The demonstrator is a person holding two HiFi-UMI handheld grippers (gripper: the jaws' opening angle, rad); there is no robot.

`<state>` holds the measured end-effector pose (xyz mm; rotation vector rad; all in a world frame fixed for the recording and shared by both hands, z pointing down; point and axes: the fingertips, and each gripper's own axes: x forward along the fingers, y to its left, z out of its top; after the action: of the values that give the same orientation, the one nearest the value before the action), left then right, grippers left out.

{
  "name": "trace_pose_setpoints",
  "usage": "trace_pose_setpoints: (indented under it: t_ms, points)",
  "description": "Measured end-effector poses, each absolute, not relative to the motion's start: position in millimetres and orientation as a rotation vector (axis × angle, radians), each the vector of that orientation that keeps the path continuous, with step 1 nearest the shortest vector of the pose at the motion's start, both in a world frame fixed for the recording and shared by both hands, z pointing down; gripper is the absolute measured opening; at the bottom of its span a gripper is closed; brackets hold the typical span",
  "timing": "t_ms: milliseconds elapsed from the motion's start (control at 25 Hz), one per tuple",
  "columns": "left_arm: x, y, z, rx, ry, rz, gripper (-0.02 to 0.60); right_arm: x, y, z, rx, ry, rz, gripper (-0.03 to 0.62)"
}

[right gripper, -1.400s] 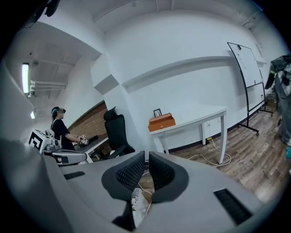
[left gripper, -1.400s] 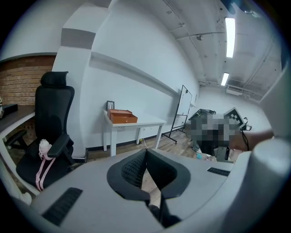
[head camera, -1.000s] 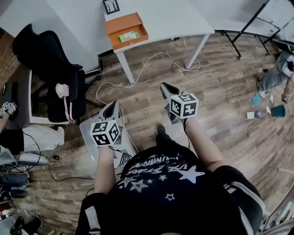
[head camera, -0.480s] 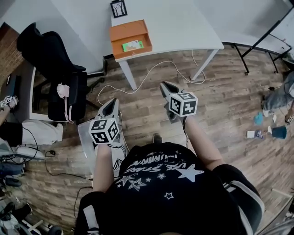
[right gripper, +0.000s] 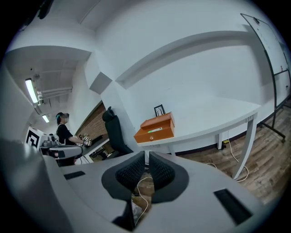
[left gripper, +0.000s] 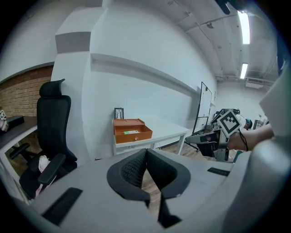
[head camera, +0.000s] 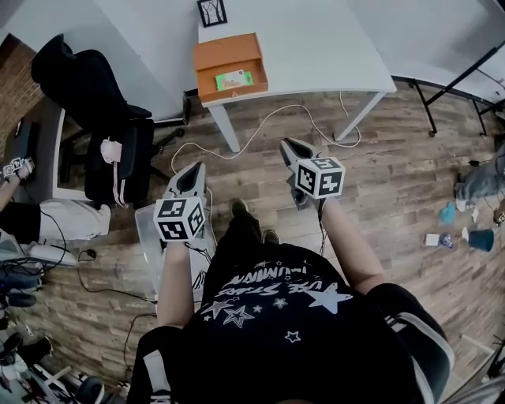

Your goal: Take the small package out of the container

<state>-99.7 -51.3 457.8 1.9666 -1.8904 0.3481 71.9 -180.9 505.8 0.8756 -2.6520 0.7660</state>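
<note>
Small package (head camera: 234, 80): lying in orange box (head camera: 226, 52), untouched.
Left gripper (head camera: 193, 171): jaws pressed together, empty.
Right gripper (head camera: 289, 147): together, empty.
Progress: reach, grasp, lift-out all remain.

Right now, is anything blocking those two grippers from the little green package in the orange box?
Nothing visible does. Both the left gripper and right gripper hang shut over the floor, short of the table; the package lies uncovered in the open container.

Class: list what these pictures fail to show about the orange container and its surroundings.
Head view: print on the small package in the orange container, too small.
Head view: picture frame, cut by the top edge.
Left gripper view: container's floor, hidden by its front wall.
</note>
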Motion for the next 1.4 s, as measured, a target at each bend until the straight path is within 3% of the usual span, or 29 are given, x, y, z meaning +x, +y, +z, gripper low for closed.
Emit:
trace_pose_setpoints:
  t_ms: [880, 1320, 1400]
  points:
    - [-193.9, -267.5, 469.9, 2.096, -1.728, 0.303, 0.02, -5.4, -359.2, 508.7, 1.052, -2.563, 0.734, 0.058]
    - [-212.9, -366.7, 475.6, 2.271, -1.514, 0.521, 0.023, -36.2, -429.2, 498.0, 1.142, -2.532, 0.706, 0.058]
    - [-214.2, -382.5, 485.8, 2.291, -1.445, 0.576, 0.064, -42.5, -441.5, 499.7, 1.155, -2.523, 0.708, 0.058]
